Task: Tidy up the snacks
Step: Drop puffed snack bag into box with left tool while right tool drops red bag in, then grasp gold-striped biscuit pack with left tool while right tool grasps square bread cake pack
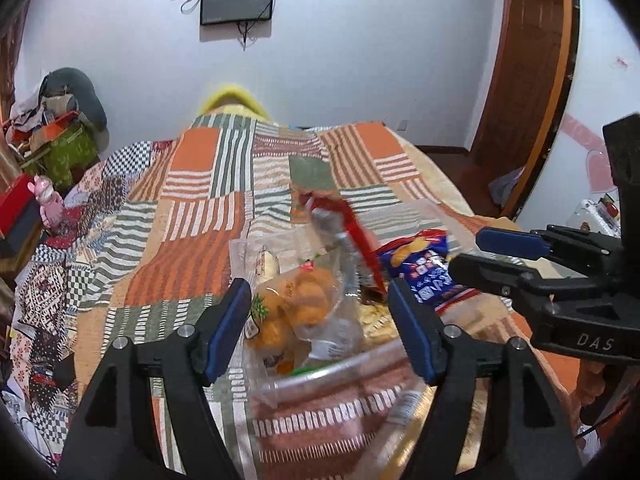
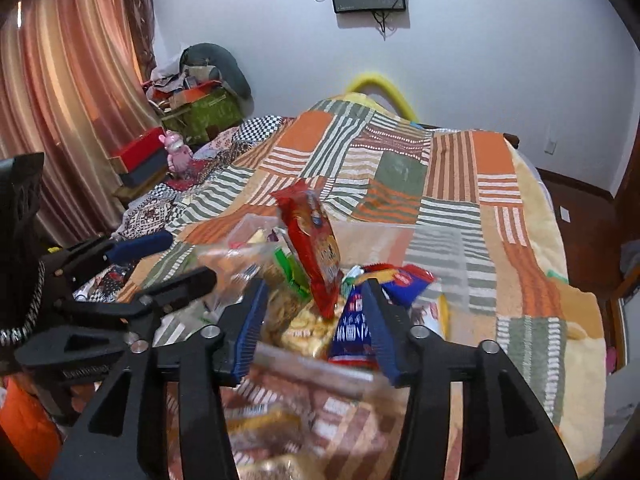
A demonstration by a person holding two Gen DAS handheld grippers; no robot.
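A clear plastic box [image 1: 320, 376] [image 2: 320, 364] full of snack packets stands on the patchwork bedspread [image 1: 224, 184]. A red packet [image 1: 356, 236] [image 2: 316, 244] stands upright in it, beside a clear bag of orange pastries [image 1: 304, 304] and a blue chip packet [image 1: 424, 268] [image 2: 352, 324]. My left gripper [image 1: 320, 312] is open and empty over the box's near rim. My right gripper [image 2: 316, 316] is open, its fingers astride the snacks; it also shows in the left wrist view [image 1: 480, 252].
The bedspread [image 2: 460, 184] covers the whole bed. A pink toy [image 2: 178, 156], red boxes [image 2: 138, 152] and a cluttered green box [image 2: 204, 112] lie by the curtain on the left. A wooden door frame [image 1: 532, 80] stands on the right.
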